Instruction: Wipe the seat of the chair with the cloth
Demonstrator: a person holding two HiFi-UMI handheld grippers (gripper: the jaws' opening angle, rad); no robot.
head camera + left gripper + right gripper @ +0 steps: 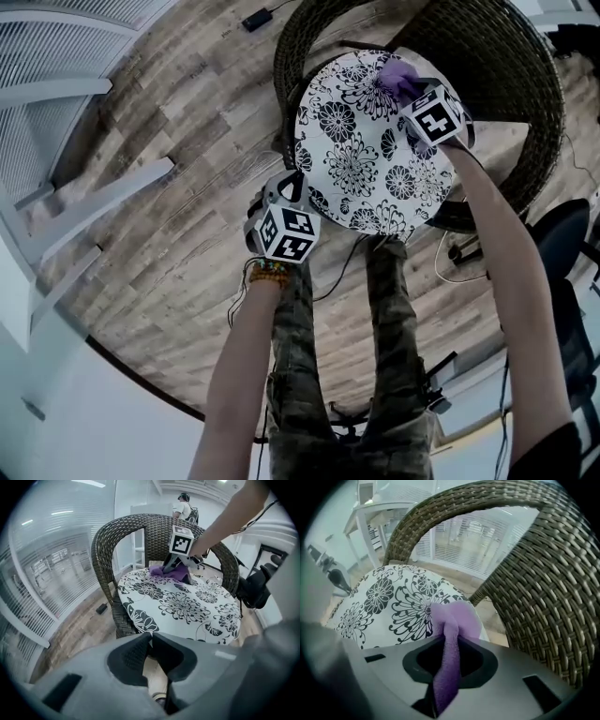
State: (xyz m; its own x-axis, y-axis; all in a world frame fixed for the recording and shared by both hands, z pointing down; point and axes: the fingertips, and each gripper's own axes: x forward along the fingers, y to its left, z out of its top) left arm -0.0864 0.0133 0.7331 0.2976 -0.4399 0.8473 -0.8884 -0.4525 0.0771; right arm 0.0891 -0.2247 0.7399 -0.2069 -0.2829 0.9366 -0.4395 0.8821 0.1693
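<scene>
My left gripper [282, 193] hangs at the seat's [354, 164] near-left edge, fingers all but touching, nothing between them. The cloth [457, 617] lies on the seat's far side by the backrest, pinched tight in my right gripper [446, 667]. The remaining seat lies toward me.

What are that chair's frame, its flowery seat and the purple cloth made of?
Chair frame: woven wicker or rattan, maybe synthetic; brown, slightly glossy interlaced strands.
Seat: seemingly a fabric-covered cushion, matte white with printed black flowers.
Purple cloth: soft, fuzzy textile, perhaps microfibre; it bunches and folds limply.
</scene>
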